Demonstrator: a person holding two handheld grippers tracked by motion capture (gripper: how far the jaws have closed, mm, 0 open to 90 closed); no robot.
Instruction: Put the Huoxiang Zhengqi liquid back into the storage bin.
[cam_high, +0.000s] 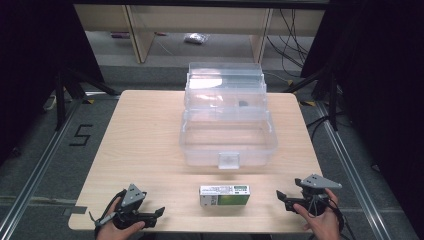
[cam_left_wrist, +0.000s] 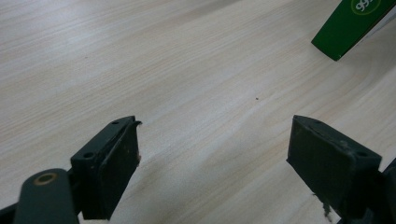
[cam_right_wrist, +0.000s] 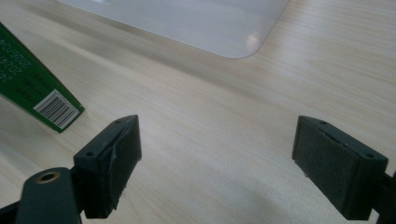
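Near the front edge of the pale wood-grain table (cam_high: 145, 140), a small flat rectangular carton with a green face and white-and-grey end panels (cam_high: 224, 195) is lying on its broad side, lengthwise across the table, just in front of the large clear plastic storage box with its hinged lid standing open (cam_high: 227, 135). One long side of the carton is showing white with small dark print; the upper face is showing a green patch beside a paler printed area. From the right gripper view, a corner of the carton (cam_right_wrist: 37, 88) is presenting a green panel with white date figures and a white barcode label; from the left gripper view, a plain dark green corner (cam_left_wrist: 350, 25) with part of a white roundel is showing. The left gripper (cam_high: 155, 214) is resting low at the carton's left, jaws standing apart with bare table between them. The right gripper (cam_high: 281, 196) is sitting at the carton's right, jaws likewise wide apart and holding nothing. Both are lying near the carton, touching neither it nor the box.
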